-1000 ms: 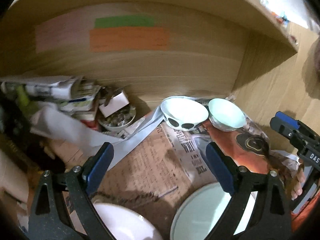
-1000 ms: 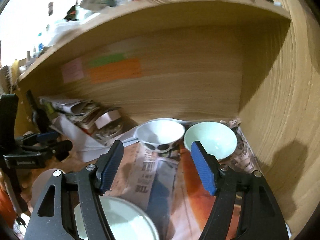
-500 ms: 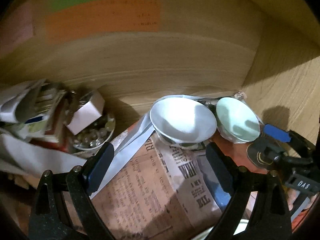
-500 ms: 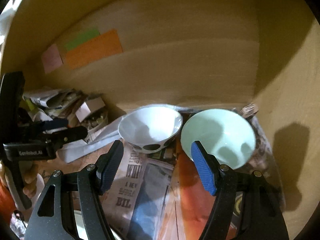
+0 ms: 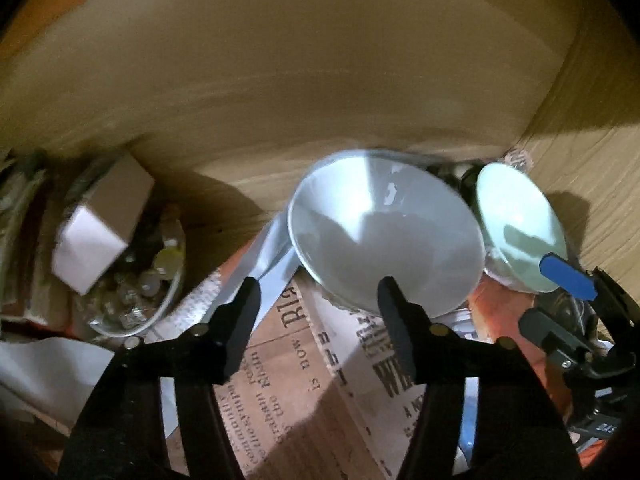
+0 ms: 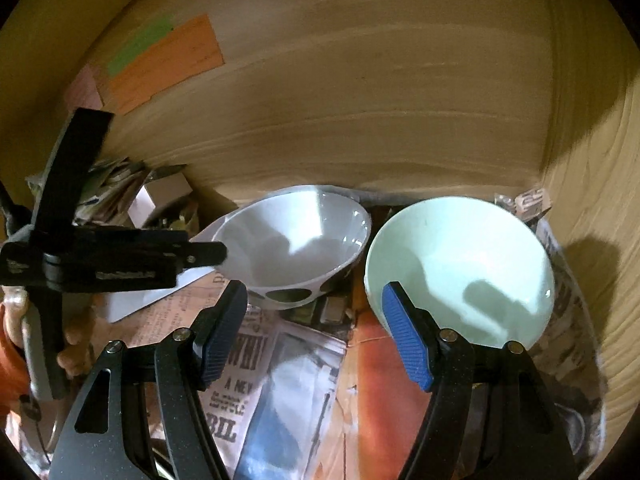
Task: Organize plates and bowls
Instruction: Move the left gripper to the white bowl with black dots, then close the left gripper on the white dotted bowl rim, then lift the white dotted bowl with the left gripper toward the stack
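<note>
Two bowls are set side by side at the back of a wooden shelf, on spread newspaper (image 6: 256,372). The white bowl (image 5: 384,232), marked with dark ovals on its outer wall, is placed near the middle of the back wall; the pale green bowl (image 6: 460,272) is placed just beside it, in the back right corner against the side wall.

The left gripper (image 5: 320,312) is held at the near rim of the white bowl. Its jaws have just been closing, yet a gap is seen between them; whether the rim is pressed by the right finger (image 5: 394,320) cannot be told. The right gripper (image 6: 312,336) is held open at the near left rim of the green bowl, with one blue pad (image 6: 404,340) overlapping that rim.

At the back left, a glass dish of small objects (image 5: 136,288) with a small white box (image 5: 100,224) resting on it is seen beside a pile of papers (image 6: 108,188). Orange and green notes (image 6: 164,64) are stuck to the back wall.
</note>
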### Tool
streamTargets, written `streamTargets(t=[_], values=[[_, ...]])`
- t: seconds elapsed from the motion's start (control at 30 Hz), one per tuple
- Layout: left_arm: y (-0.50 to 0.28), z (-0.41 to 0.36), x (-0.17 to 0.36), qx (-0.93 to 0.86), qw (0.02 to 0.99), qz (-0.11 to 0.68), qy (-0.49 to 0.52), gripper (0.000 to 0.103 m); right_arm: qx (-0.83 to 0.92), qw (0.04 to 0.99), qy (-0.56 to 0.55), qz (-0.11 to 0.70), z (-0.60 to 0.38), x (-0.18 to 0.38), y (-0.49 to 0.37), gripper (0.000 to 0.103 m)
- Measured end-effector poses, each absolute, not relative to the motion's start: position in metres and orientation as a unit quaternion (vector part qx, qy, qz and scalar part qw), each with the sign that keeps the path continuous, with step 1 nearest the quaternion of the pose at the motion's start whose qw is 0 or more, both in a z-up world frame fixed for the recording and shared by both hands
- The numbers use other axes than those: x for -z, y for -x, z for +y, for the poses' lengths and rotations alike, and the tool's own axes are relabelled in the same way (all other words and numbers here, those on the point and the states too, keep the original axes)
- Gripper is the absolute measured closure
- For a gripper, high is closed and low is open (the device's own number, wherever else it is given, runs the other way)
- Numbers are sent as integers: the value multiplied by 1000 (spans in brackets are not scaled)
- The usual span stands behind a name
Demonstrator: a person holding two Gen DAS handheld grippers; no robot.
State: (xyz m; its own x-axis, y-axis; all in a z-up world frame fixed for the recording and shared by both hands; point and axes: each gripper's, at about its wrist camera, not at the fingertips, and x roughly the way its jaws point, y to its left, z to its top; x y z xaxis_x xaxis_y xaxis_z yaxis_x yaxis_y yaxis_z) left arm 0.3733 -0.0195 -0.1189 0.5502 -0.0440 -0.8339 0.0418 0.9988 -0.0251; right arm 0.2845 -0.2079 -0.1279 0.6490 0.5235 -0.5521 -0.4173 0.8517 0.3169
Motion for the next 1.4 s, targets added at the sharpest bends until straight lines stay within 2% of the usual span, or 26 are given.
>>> streamTargets(t=[0.07,0.13,0.2,0.33,0.47,0.9,0.97,1.03,1.1,1.3,1.4], values=[[-379,-22,123,30,876,482,8,47,-259,904,-83,331,-209,130,-286,36],[-383,-23,125,33,874,484,7,52,-256,904,-83,333,-211,132,-286,36],[-388,-28,130,43,869,492,5,65,-254,904,-83,333,-211,133,-288,36],[-391,-35,136,39,869,494,-21,67,-253,903,-86,337,-214,134,-289,36],[-388,-30,138,46,865,498,-28,80,-253,904,-86,335,-215,132,-290,36],[-338,-24,135,87,845,524,-63,82,-257,901,-70,342,-207,133,-285,36],[-329,-24,135,94,842,527,-69,82,-265,896,-64,350,-202,136,-283,40],[-320,-24,134,100,838,531,-73,82,-278,887,-57,366,-197,140,-282,53],[-311,-24,133,107,835,533,-83,82,-283,881,-51,375,-194,145,-280,58],[-302,-21,132,113,835,532,-90,82,-280,870,-50,402,-194,160,-279,65],[-304,-22,133,110,839,526,-84,82,-292,860,-58,415,-193,164,-282,74]])
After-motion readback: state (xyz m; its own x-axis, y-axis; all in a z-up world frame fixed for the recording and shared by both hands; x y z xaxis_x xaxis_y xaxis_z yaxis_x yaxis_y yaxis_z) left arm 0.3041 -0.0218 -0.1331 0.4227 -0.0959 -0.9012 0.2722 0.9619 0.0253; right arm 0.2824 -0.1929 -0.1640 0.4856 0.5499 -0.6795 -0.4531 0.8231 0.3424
